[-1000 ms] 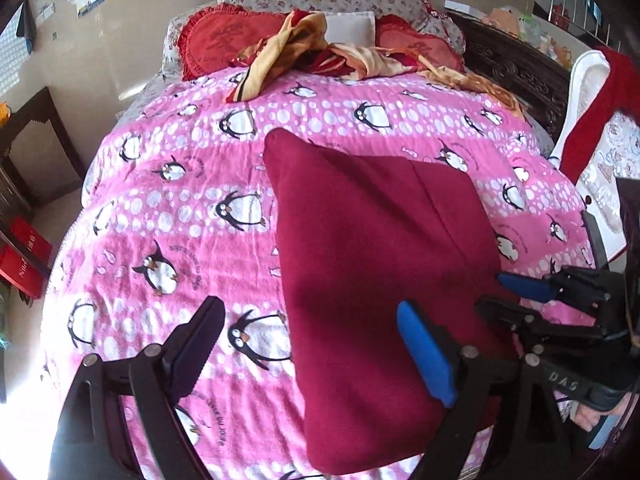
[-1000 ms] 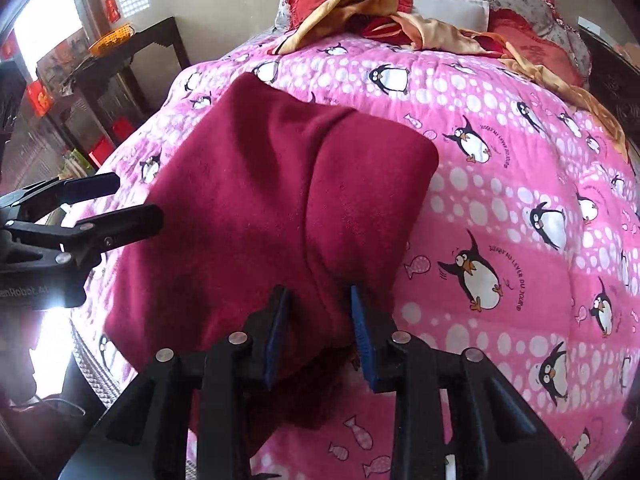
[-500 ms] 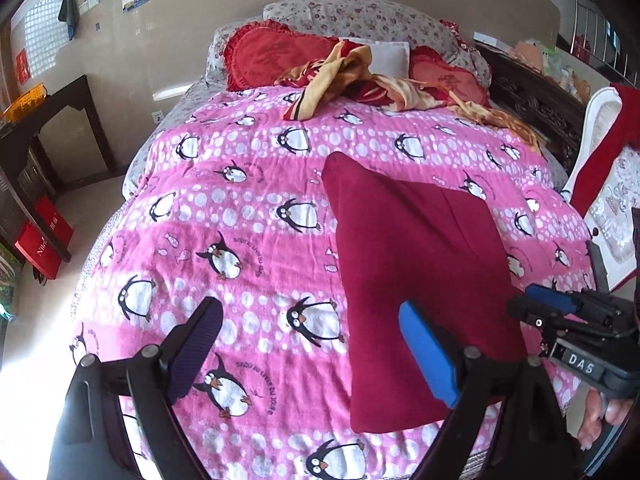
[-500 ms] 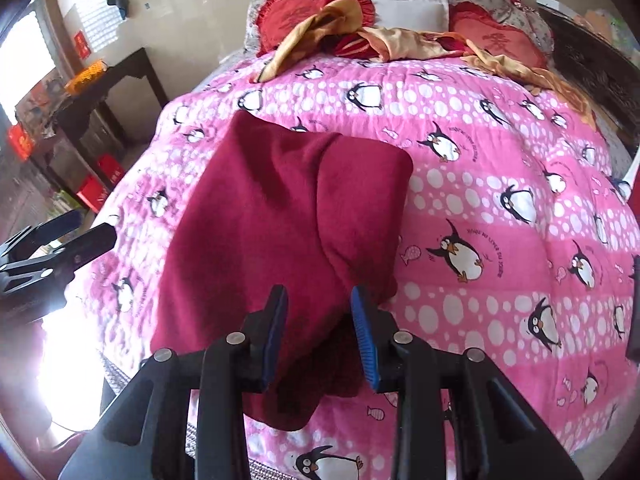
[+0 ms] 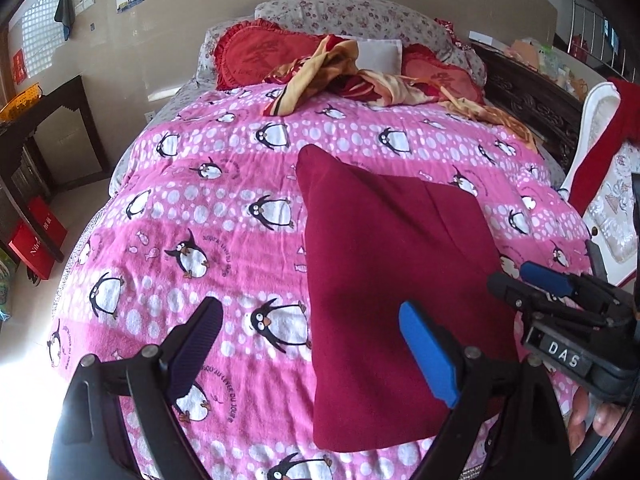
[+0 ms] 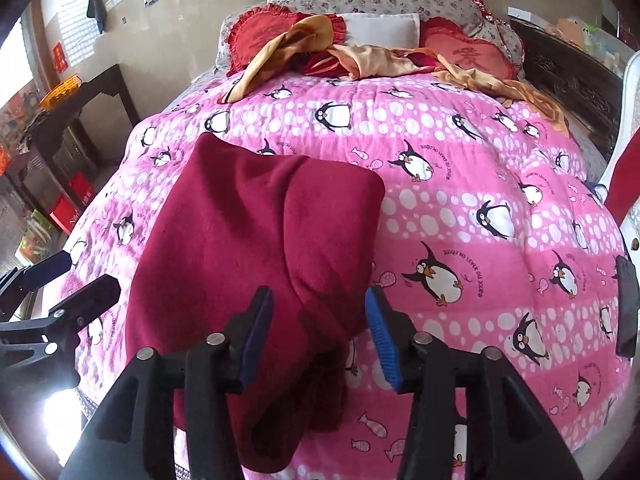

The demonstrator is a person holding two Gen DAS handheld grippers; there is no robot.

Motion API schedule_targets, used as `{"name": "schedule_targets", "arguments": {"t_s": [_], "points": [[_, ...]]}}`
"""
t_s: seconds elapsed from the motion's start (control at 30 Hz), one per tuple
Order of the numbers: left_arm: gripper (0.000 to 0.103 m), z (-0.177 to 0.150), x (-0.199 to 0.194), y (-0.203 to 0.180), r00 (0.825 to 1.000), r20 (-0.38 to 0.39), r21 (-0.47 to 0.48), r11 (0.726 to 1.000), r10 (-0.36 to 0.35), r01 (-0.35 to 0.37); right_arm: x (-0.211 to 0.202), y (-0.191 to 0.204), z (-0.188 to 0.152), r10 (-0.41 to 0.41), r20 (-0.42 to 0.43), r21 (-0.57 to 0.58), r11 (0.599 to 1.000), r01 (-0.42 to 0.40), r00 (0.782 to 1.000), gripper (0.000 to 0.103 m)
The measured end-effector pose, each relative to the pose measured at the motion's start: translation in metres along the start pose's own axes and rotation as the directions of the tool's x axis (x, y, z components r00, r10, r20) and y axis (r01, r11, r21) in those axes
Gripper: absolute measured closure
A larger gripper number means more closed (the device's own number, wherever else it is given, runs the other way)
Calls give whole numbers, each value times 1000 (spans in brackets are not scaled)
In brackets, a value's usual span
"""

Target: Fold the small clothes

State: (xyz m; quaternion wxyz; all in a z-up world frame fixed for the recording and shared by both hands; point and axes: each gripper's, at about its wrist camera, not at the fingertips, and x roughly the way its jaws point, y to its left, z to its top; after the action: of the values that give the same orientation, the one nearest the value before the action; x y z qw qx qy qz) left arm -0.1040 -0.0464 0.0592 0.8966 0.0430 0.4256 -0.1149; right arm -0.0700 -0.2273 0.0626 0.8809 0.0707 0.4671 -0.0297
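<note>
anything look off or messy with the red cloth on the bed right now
The dark red garment is folded but skewed: its near end droops over the edge of the penguin blanket, bunched between the open right hand-held gripper fingers.

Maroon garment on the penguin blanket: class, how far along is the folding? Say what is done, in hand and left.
Done: the maroon garment lies doubled lengthwise on the pink penguin blanket.
In hand: nothing; the left gripper and right gripper are both open above its near end.
Left: probably one crosswise fold, since its near end hangs over the bed edge.
</note>
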Motion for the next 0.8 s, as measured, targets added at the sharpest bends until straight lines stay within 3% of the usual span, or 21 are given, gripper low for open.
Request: {"name": "schedule_targets", "arguments": {"t_s": [0.8], "points": [[10,2,12,-4,1000,-18,-5,1000,4,-4,12,1,1,11,-10,4,1000,-11,1000,58]]}}
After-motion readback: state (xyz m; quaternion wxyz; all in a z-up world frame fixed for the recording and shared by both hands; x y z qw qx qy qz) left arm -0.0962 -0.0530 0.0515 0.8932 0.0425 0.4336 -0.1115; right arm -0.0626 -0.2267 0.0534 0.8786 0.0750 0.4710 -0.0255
